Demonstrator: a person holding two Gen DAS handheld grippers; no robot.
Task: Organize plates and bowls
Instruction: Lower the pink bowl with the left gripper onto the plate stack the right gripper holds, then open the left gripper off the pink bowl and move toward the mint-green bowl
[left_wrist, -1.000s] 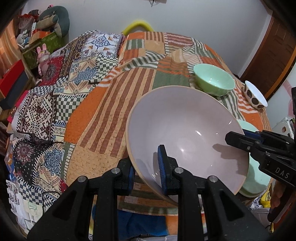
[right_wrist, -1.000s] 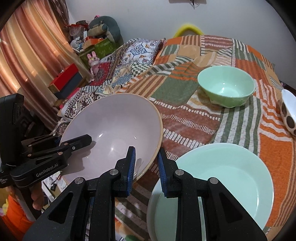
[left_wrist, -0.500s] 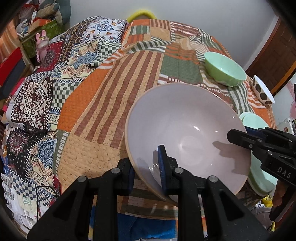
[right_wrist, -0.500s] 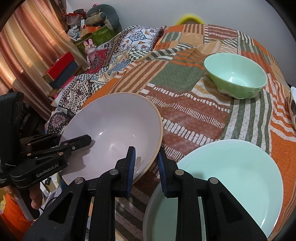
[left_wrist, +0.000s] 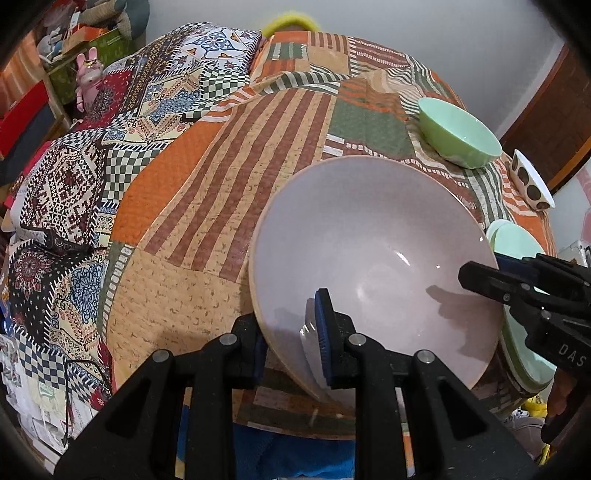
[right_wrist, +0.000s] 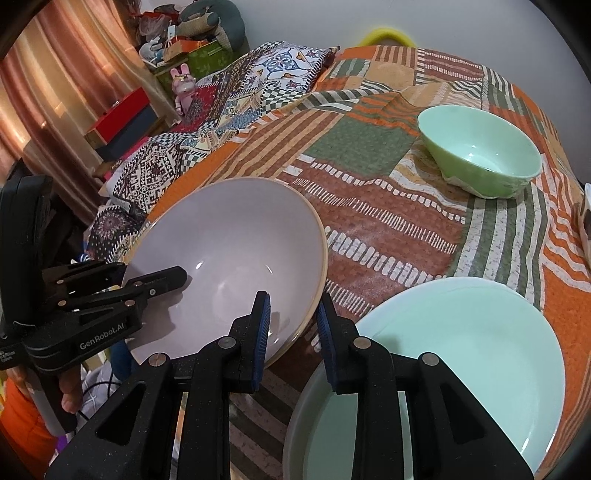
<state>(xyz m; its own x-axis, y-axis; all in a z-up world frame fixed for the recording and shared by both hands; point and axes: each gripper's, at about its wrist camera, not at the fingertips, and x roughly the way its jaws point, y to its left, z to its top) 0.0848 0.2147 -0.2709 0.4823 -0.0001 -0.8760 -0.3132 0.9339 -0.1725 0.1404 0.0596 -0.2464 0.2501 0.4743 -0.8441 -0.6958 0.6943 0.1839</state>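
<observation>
A large grey bowl (left_wrist: 369, 258) (right_wrist: 229, 251) with a tan rim sits low over the patchwork tablecloth near the table's front edge. My left gripper (left_wrist: 291, 332) (right_wrist: 151, 271) is shut on its near-left rim, one pad inside and one outside. My right gripper (right_wrist: 293, 321) (left_wrist: 484, 266) straddles the opposite rim; its jaws are opening a little, with the rim still between the pads. To the right of the bowl lies a stack of pale green plates (right_wrist: 461, 350) (left_wrist: 517, 240).
A green bowl (left_wrist: 460, 129) (right_wrist: 480, 155) stands at the far right of the table. A white bowl with brown dots (left_wrist: 530, 184) (right_wrist: 585, 221) is at the right edge. Shelves, boxes and toys (right_wrist: 181, 85) crowd the left wall beyond the cloth.
Both grippers have sunk together with the grey bowl toward the tablecloth. The right gripper's pads stand very slightly wider than before.
</observation>
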